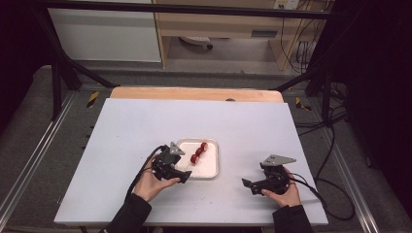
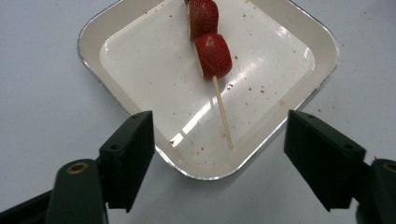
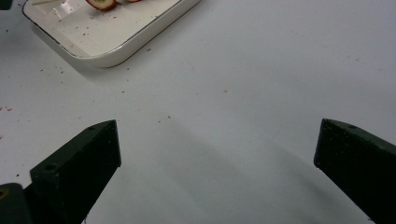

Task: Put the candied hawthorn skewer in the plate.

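High view, left to right: left gripper (image 1: 183,175), jaws spread and holding nothing, poised at the near edge of the white tray (image 1: 212,171); on the tray lies the skewer (image 2: 222,112), red fruit pieces (image 2: 212,55) threaded on its far end, bare stick pointing toward the jaws; right gripper (image 1: 248,184), jaws likewise spread and empty, resting on the table (image 1: 126,126) well apart from the tray. Judged stage: skewer assembled and set down; little appears left beyond withdrawing the hands.
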Action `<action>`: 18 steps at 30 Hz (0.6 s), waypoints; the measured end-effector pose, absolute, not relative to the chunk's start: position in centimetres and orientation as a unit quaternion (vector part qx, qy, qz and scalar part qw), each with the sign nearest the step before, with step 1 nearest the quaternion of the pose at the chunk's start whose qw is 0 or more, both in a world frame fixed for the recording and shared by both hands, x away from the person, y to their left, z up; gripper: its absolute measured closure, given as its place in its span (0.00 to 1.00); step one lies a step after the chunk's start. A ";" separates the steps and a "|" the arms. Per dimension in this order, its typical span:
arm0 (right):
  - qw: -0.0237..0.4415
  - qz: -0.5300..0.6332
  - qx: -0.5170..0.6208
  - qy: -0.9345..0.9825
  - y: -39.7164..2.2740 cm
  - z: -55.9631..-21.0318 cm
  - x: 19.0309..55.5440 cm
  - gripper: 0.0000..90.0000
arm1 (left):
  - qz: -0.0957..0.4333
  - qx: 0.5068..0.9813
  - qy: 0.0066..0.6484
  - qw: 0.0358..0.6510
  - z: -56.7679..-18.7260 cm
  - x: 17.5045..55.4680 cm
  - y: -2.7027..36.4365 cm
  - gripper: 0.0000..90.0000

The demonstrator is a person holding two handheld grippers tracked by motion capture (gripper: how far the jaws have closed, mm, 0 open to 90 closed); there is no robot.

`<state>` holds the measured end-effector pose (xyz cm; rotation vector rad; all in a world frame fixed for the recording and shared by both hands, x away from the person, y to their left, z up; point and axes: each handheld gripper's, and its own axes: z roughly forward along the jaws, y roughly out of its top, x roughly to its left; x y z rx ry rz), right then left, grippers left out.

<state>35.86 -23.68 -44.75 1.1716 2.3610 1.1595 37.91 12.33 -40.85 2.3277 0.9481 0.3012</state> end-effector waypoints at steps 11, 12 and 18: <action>0.128 0.401 0.405 0.812 -23.6 -44.8 35.8 0.01 | 0.120 0.858 0.378 0.325 -41.6 36.0 17.5 0.07; 0.128 0.400 0.405 0.812 -23.6 -44.8 35.8 0.01 | 0.123 0.855 0.383 0.327 -41.8 35.8 18.1 0.07; 0.128 0.400 0.403 0.813 -23.6 -44.8 35.8 0.01 | 0.135 0.834 0.404 0.350 -42.7 34.9 21.3 0.06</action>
